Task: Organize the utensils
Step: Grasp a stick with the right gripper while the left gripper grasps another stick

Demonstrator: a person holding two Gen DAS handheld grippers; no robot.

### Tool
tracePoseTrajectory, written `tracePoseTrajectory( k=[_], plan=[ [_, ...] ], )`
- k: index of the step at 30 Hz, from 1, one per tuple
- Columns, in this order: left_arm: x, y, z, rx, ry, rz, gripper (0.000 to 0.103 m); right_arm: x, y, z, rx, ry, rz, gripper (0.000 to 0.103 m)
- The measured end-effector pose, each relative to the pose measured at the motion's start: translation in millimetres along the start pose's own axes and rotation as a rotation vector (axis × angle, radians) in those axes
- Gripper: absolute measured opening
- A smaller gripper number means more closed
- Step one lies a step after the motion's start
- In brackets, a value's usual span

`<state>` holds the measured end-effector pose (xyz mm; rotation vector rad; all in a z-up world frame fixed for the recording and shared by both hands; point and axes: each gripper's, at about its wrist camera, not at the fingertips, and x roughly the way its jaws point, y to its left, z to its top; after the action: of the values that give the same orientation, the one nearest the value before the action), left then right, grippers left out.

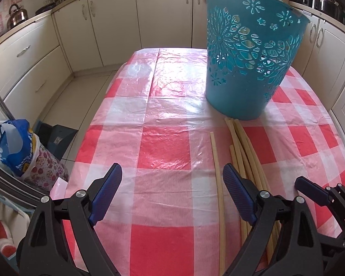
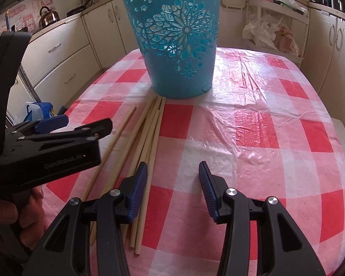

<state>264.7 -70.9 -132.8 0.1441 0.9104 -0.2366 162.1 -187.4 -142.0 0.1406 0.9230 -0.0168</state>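
Several pale wooden sticks lie on the checked tablecloth (image 1: pixel 165 147) in front of a teal cut-out basket (image 1: pixel 248 53) (image 2: pixel 177 41). One single stick (image 1: pixel 215 156) (image 2: pixel 124 126) lies apart, to the left of the bundle (image 1: pixel 243 147) (image 2: pixel 149 128). My left gripper (image 1: pixel 172 170) hovers wide open above the cloth; the single stick runs just inside its right finger. My right gripper (image 2: pixel 172 168) stands about half open with only cloth between its fingers, and its left finger overlaps the bundle. The left gripper (image 2: pixel 80 124) shows in the right wrist view, held by a hand.
The basket stands upright near the table's middle. Cream kitchen cabinets ring the table, with a kettle (image 1: pixel 17 15) on the counter. Bags (image 1: pixel 13 147) sit on the floor off the left edge. A white rack with plastic bags (image 2: pixel 271 34) stands behind the table.
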Motion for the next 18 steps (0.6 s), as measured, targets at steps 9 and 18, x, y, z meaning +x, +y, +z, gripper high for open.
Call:
tracePoseTrajectory(
  k=[9,18],
  plan=[
    [10,-1,4,0.016,0.013,0.005,0.085,7,3,9,-0.032,0.044,-0.037,0.019],
    [13,-3,5,0.034,0.017,-0.008,0.085,-3,-13,1,0.015,0.059,-0.042,0.006]
  ],
)
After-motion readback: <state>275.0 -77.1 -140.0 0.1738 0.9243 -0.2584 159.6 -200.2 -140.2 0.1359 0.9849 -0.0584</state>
